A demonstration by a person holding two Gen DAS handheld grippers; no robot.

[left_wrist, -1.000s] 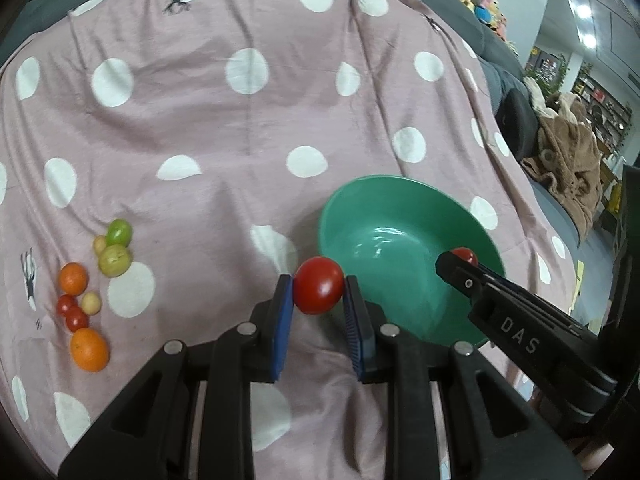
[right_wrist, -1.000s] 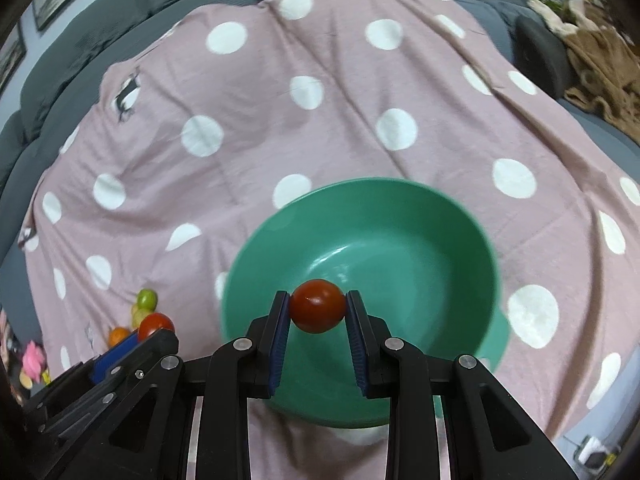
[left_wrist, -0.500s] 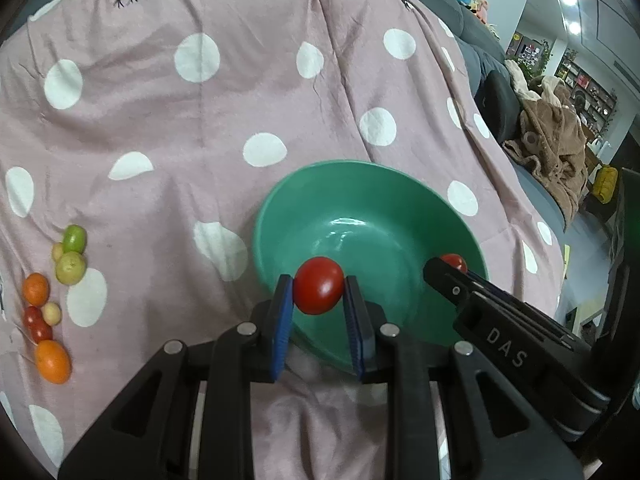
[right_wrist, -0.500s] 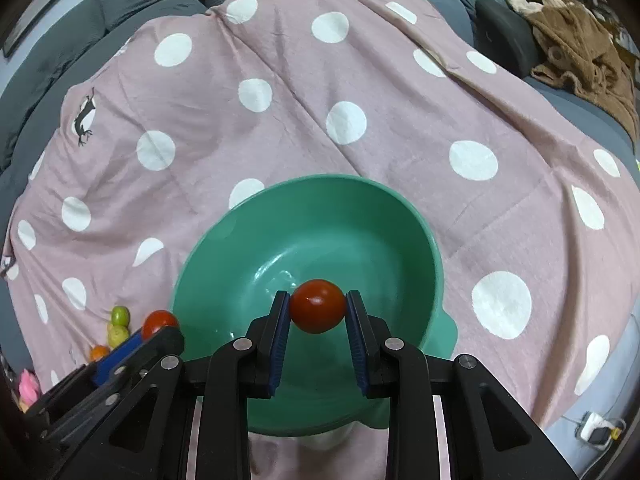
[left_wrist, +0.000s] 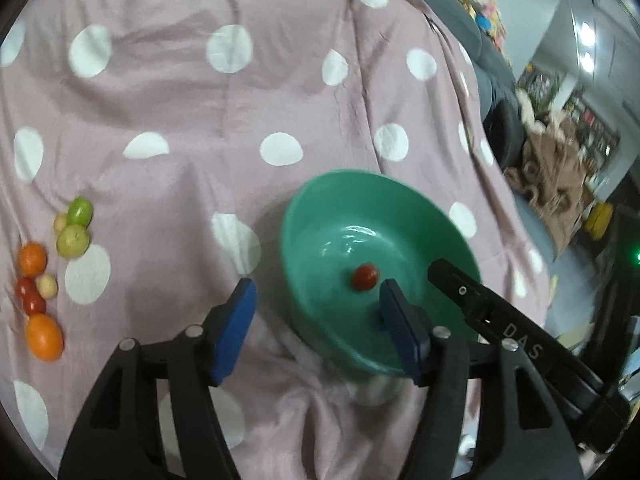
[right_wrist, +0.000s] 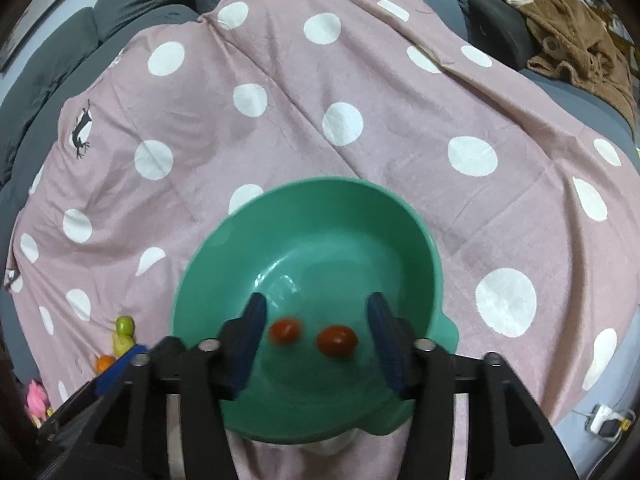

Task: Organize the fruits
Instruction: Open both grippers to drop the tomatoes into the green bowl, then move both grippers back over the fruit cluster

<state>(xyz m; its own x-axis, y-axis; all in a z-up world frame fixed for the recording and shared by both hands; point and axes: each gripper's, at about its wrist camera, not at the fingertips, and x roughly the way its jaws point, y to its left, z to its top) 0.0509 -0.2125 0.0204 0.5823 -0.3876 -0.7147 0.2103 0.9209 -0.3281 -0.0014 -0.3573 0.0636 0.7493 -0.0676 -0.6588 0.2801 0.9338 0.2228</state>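
Both our grippers gape, fingers spread, nothing pinched. Right gripper (right_wrist: 316, 332) above green bowl (right_wrist: 304, 208); two red tomatoes (right_wrist: 285, 331) (right_wrist: 337, 341) lie on bowl floor between its fingers, right one oval, long axis three-to-nine. Left gripper (left_wrist: 320, 320) straddles near rim; remaining fruit pile (left_wrist: 40, 280) well apart at nine o'clock, so left hand nearer. Oranges (left_wrist: 44, 337) round, matte; green fruit (left_wrist: 79, 211) glossy. Bowl smooth, shiny plastic by look; polka-dot blanket (left_wrist: 240, 120) soft, creased; fruit could roll.

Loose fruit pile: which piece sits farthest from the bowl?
The larger orange at the pile's near-left end; the green fruits lie closest to the green bowl.
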